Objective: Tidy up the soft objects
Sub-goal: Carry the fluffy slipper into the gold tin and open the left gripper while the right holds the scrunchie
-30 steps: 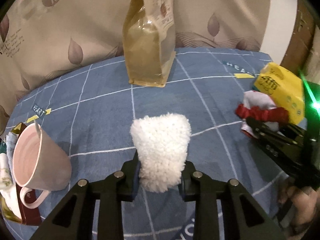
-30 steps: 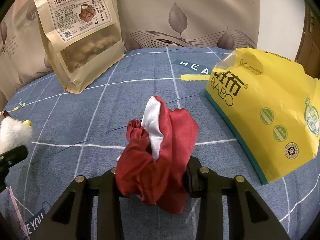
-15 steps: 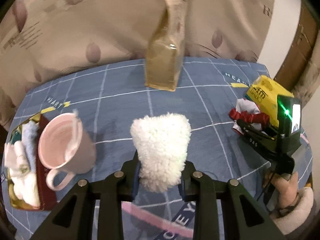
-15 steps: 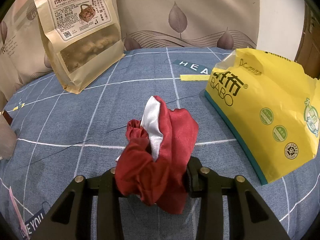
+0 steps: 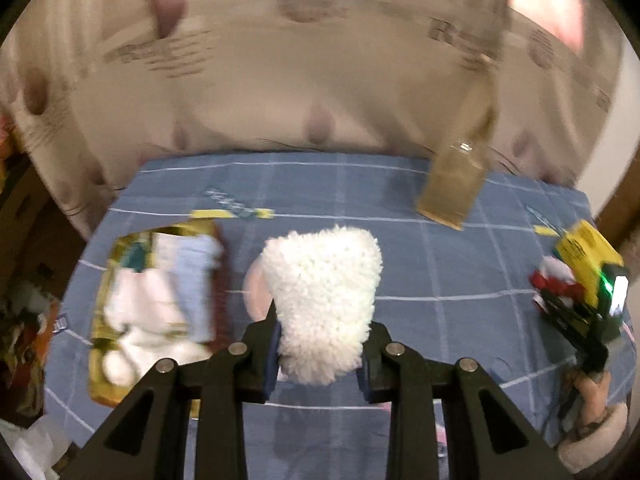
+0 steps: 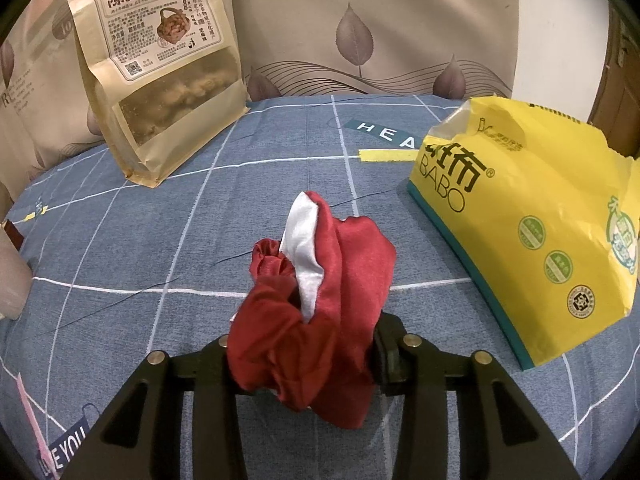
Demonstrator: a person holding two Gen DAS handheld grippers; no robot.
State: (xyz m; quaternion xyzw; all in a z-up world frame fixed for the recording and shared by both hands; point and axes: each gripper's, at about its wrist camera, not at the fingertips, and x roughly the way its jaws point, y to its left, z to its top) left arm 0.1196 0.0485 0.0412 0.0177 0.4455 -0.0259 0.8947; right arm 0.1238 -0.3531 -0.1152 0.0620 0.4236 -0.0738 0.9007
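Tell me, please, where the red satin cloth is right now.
In the right wrist view the red satin cloth is clamped in the right gripper, left of the yellow BABO bag.

Pink cup (image 5: pixel 258 294) (behind fleece (image 5: pixel 326 300)), blurred

home: curtain (image 6: pixel 360 32), patterned tablecloth (image 6: pixel 280 152)

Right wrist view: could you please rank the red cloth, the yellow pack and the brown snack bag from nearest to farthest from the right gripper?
1. Red cloth: clamped in the jaws of the right gripper.
2. Yellow pack: lying to the right, just past the jaws.
3. Brown snack bag: standing far back on the left, against the curtain.
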